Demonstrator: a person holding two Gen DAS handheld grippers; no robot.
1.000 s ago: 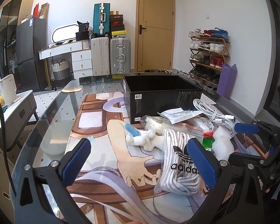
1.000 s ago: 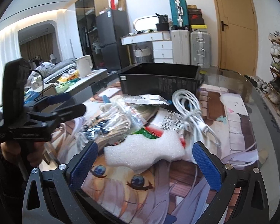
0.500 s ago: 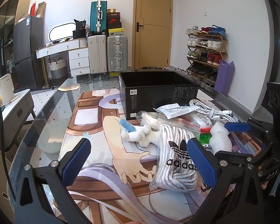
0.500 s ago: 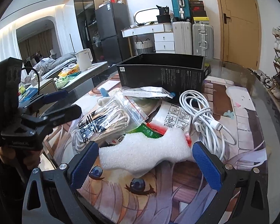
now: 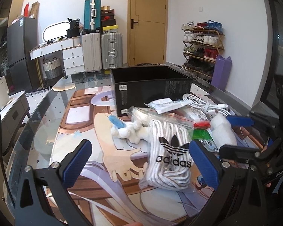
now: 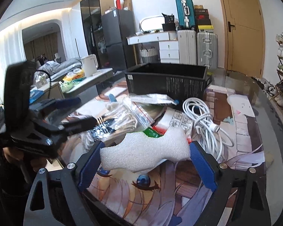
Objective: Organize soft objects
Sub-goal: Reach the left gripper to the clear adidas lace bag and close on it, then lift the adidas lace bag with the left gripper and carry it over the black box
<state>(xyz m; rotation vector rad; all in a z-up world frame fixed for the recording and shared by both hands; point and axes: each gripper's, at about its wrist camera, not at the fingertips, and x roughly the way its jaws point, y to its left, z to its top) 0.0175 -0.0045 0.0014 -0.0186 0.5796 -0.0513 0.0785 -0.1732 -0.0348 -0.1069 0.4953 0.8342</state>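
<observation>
A white foam piece [image 6: 145,150] lies at the near edge of the pile, and my right gripper [image 6: 145,162] has both blue pads against its ends; it also shows in the left wrist view [image 5: 224,131]. My left gripper [image 5: 141,162] is open and empty, just in front of a clear bag of striped Adidas laces [image 5: 169,154]. A small white plush with a blue ear [image 5: 126,130] lies behind the bag. An open black box [image 5: 151,88] stands behind the pile; it shows in the right wrist view too [image 6: 166,81].
A coiled white cable [image 6: 203,120], zip bags [image 6: 126,120] and paper packets [image 5: 166,104] fill the pile on the glass table with its printed mat [image 5: 81,116]. Suitcases, drawers and a shoe rack [image 5: 201,47] stand behind.
My right gripper moved in and closed from wide open onto the foam piece. My left gripper moved closer to the lace bag and stayed open.
</observation>
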